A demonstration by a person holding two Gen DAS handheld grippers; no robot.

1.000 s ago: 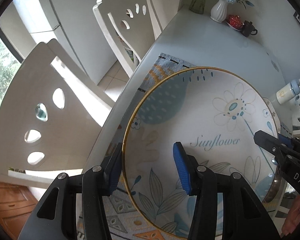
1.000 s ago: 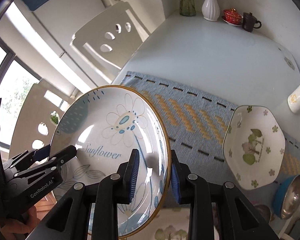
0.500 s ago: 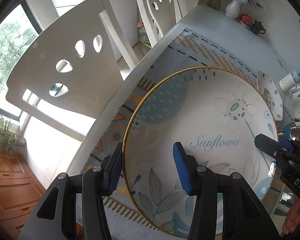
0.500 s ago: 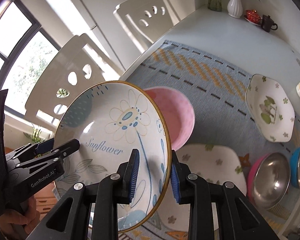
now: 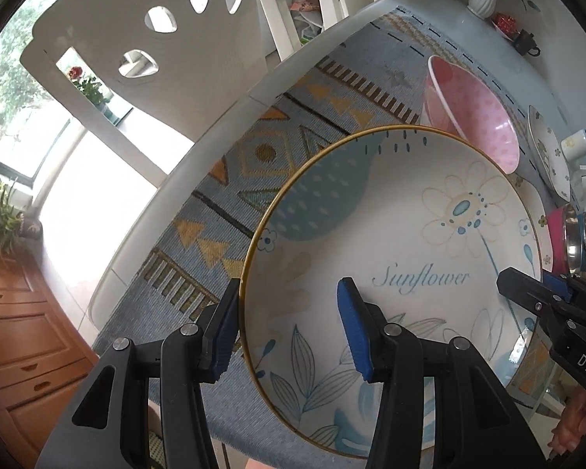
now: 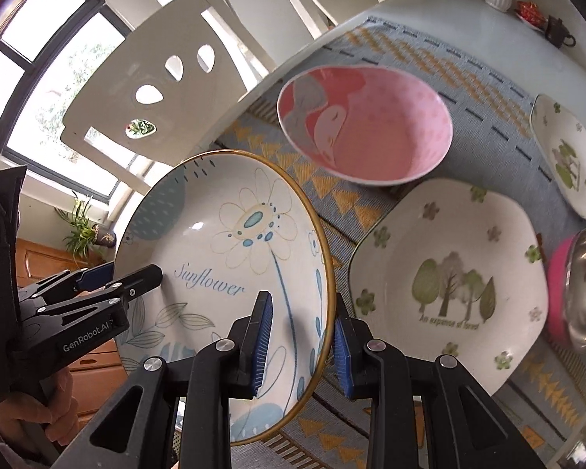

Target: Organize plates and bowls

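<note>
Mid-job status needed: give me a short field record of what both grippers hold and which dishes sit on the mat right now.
held item: Sunflower plate, tilted, above the mat
left gripper: shut on the plate's rim, one side
right gripper: shut on the opposite rim
pink bowl: on the woven mat, beyond the plate
tree-print plate: on the mat, right of the held plate
floral dish: farther right on the mat
steel bowl in pink holder: at the right edge
dishes stacked: none visible yet
</note>
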